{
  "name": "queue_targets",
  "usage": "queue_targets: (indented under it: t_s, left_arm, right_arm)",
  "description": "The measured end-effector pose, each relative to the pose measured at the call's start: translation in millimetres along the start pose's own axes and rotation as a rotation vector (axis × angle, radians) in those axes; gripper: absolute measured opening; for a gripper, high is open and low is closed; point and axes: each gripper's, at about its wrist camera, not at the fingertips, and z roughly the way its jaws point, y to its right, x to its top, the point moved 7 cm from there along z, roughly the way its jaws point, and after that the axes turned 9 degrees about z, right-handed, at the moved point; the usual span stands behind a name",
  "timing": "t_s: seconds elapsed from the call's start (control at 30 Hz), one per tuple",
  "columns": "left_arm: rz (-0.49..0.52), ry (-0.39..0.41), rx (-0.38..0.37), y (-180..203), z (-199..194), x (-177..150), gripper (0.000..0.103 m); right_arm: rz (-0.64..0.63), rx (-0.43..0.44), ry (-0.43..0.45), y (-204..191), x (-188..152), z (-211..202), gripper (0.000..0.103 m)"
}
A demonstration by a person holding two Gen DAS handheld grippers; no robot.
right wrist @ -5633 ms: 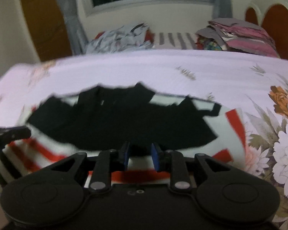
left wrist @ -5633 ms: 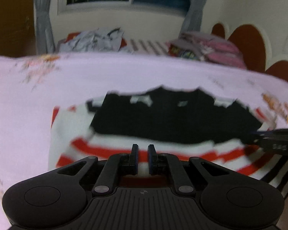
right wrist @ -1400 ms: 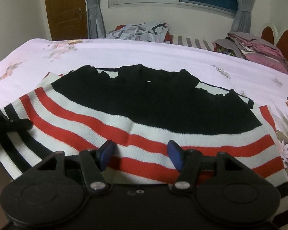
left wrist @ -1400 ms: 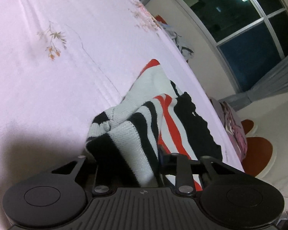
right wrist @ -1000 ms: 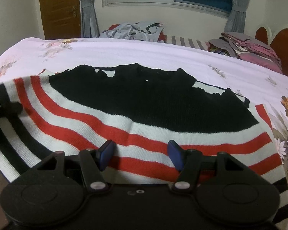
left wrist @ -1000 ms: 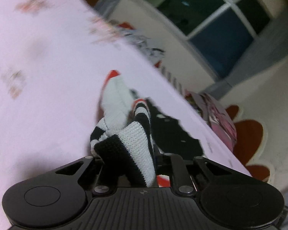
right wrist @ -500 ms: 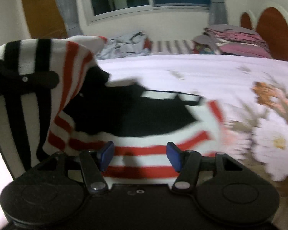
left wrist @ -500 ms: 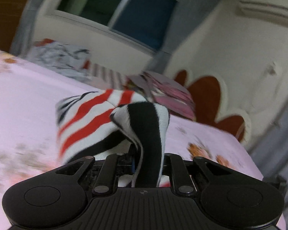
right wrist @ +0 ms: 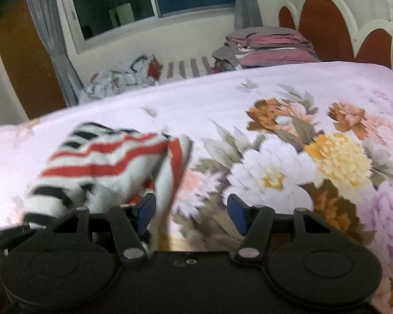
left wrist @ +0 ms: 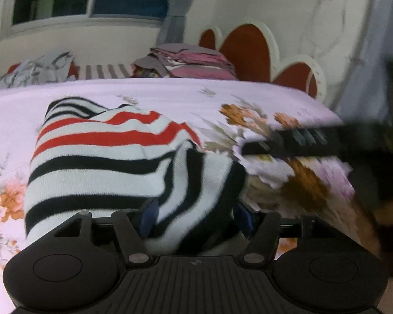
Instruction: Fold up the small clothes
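Note:
A small knit sweater (left wrist: 112,157) with black, white and red stripes lies folded over on the floral bedspread (left wrist: 170,96). My left gripper (left wrist: 197,217) is open, and the sweater's near edge drapes between its blue pads (left wrist: 149,213). My right gripper (right wrist: 191,209) is open and empty over the flower print, just right of the sweater (right wrist: 104,167). The right gripper's finger also shows blurred in the left wrist view (left wrist: 301,144), to the right of the sweater.
A stack of folded pink and grey clothes (right wrist: 269,44) and a heap of loose grey clothes (right wrist: 123,78) lie beyond the bed's far edge. A red and white headboard (right wrist: 340,23) stands at the right. A wooden door (right wrist: 21,60) is at the left.
The left gripper carried the sweater's left side over to the right, folding it, then opened its jaws. The right gripper stayed open and swung right, off the sweater.

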Motion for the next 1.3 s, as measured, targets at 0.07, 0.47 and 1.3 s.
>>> queue_targets:
  t_s: [0.07,0.47,1.3]
  left_arm:
    - [0.008,0.002,-0.02,5.2,-9.0,-2.0,0.063]
    - [-0.193,0.058,0.222,-112.9,-78.2,-10.1,0.063]
    - [-0.293,-0.09,0.118,-106.5,-2.4,-39.6,0.064]
  right_arm:
    - [0.029,0.061,-0.025,-6.8,3.4,2.4,0.065]
    - [0.223,0.194,-0.247,-36.8,-5.1,67.3,0.068]
    - [0.115,0.113,-0.184,-20.1,-49.3,-9.5,0.042]
